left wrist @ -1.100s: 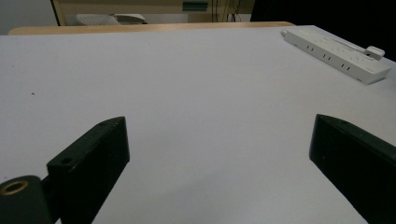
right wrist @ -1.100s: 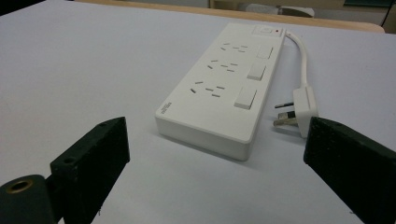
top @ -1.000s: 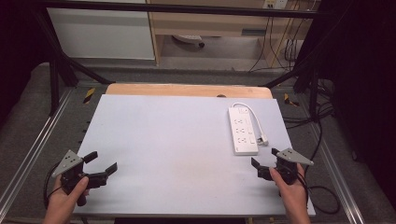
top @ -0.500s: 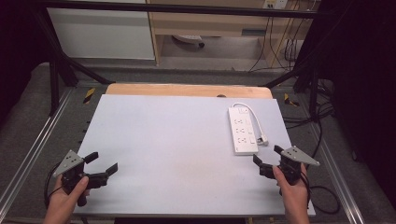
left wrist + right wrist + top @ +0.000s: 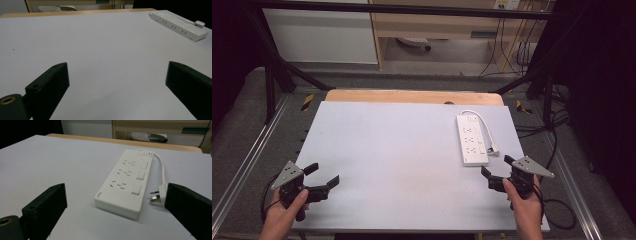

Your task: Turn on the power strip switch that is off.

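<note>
Right tool (image 5: 498, 172) gapes wide, empty, near the power strip (image 5: 472, 140).

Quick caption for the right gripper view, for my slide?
Open right hand-held gripper facing a white power strip, its plug lying loose beside it.

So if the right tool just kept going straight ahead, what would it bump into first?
Most likely the white power strip. It lies flat just ahead of the open right tool, with its plug near one jaw. Nothing sits between them, as far as I can see.
</note>
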Demonstrator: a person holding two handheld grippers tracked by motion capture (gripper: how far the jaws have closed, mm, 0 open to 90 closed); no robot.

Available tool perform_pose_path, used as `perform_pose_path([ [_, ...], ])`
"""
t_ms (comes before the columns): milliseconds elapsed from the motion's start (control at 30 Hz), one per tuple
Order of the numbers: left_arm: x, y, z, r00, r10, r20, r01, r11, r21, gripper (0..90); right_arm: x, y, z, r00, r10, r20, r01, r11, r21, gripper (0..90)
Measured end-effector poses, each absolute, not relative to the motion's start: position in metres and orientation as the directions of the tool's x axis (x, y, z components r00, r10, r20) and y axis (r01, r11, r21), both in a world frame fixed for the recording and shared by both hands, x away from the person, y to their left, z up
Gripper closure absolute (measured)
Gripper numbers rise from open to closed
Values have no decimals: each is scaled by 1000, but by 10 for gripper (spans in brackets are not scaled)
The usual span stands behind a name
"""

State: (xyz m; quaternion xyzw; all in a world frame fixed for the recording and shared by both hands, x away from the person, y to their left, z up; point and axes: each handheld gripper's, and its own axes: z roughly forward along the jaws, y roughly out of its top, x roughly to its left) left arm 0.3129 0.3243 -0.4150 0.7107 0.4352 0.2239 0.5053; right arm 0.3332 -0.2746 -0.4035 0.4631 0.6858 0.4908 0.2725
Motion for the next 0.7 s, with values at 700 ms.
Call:
perform_pose_path([
  [700,312,326,-415,520,844,-128,393,-103,914,50,348,-264,-393,-459,883,101,404,107,908,33],
])
